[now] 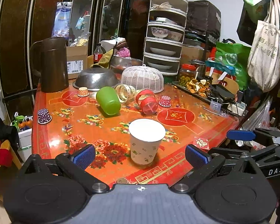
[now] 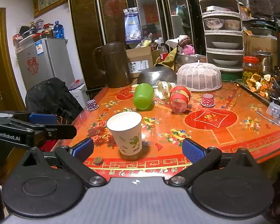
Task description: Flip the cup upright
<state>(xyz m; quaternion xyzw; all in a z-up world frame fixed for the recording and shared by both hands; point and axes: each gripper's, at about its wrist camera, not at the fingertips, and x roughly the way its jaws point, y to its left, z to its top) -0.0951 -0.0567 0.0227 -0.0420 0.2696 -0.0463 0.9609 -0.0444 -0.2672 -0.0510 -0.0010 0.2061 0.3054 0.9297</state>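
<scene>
While the paper cup stands upright on the desk, both grippers, left and right, hold their jaws wide; neither touches it.

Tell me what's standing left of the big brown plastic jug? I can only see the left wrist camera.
Observer: A grey metal fridge stands there, against the white wall.
Operator: Is anything on top of it?
Observer: Yes, a clutter of things, including a blue plastic water bottle.
Operator: What about the white paper cup, does its far side have a picture?
Observer: From the right wrist view, it shows a big green leafy print.
</scene>
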